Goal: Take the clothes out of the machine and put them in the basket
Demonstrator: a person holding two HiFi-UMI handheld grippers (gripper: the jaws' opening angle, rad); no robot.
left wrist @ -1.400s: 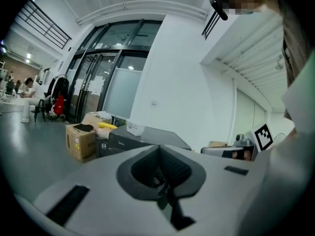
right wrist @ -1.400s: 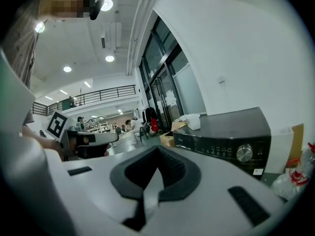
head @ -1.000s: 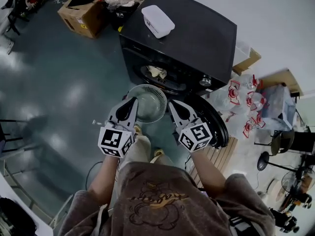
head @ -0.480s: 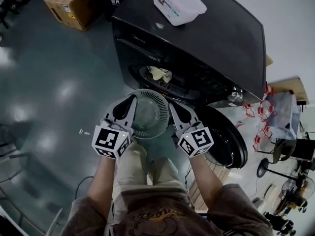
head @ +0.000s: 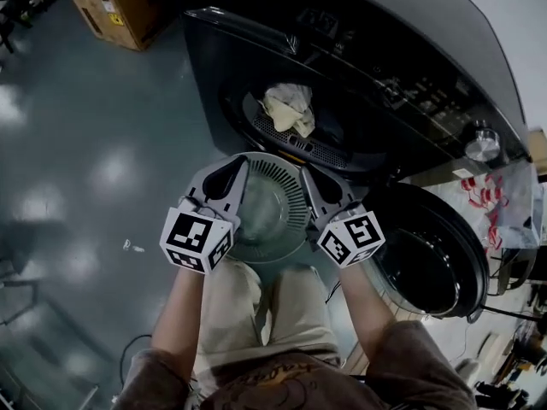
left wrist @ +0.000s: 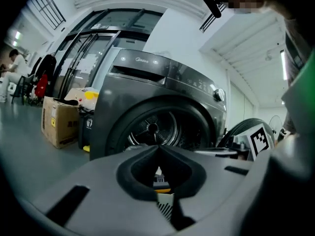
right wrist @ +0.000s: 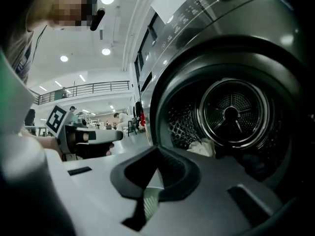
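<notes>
Before the machine's open mouth, above the person's knees:

- Basket (head: 286,178): round, pale grey-green, slotted rim, nothing inside it. It is held up between two claws, one at each side.
- Left claw (head: 235,167): clenched on the basket's left rim. In the left gripper view a strip of slotted rim shows between its jaws, below the joined tips.
- Right claw (head: 314,176): clenched on the basket's right rim in the same way. The right gripper view shows the pale rim edge in the gap under its tips.
- Machine (head: 256,49): dark front-loader standing just beyond the basket, its mouth uncovered.
- Door (head: 432,263): round, swung wide to the right of the mouth, beside the right claw.
- Drum (right wrist: 231,114): perforated metal, seen through the mouth.
- Cloth (head: 291,109): one pale, crumpled piece lying low in the drum near its front. It is inside the machine, apart from the basket and both claws.
- Box (head: 120,2): brown cardboard on the floor (head: 85,161), left of the machine, well apart from the basket.
</notes>
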